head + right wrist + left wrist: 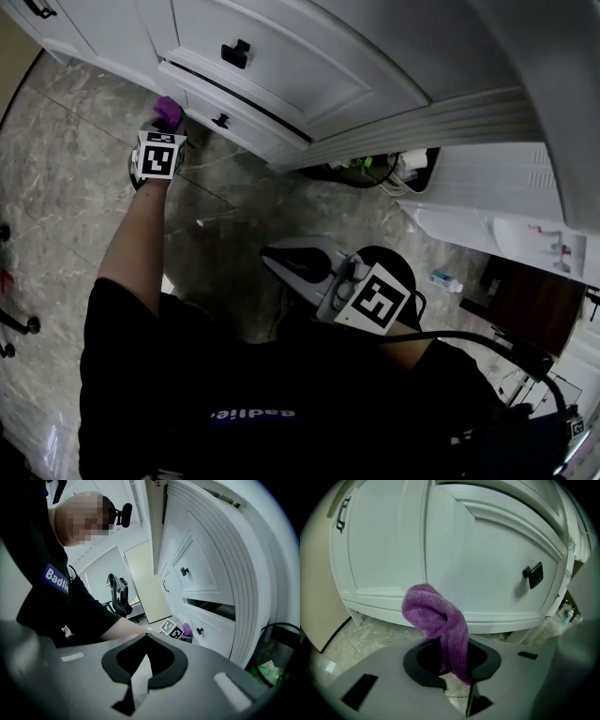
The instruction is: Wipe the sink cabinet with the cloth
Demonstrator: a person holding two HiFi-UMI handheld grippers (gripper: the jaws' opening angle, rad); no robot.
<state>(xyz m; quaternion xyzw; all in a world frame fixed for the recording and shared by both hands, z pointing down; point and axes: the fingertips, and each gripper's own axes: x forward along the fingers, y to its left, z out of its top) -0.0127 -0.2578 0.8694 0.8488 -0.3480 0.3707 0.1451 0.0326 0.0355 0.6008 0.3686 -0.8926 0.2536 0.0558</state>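
The purple cloth (440, 620) is being clamped by the left hand-held gripper (457, 672), its bunched end presented to the sink cabinet (487, 559) low front, seemingly for wiping; the right hand-held gripper (139, 681) is being held closed, empty, well back

Setting: home bathroom. Evidence: white panelled sink cabinet (281, 66) with black knobs (234, 52), marble-look floor tiles (66, 187), office chair (117, 596) in the room beyond.

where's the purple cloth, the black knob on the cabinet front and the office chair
purple cloth (438, 618): left gripper view, on the middle of its bunched fold.
black knob (533, 575): left gripper view, on its square face.
office chair (119, 596): right gripper view, on its dark back.
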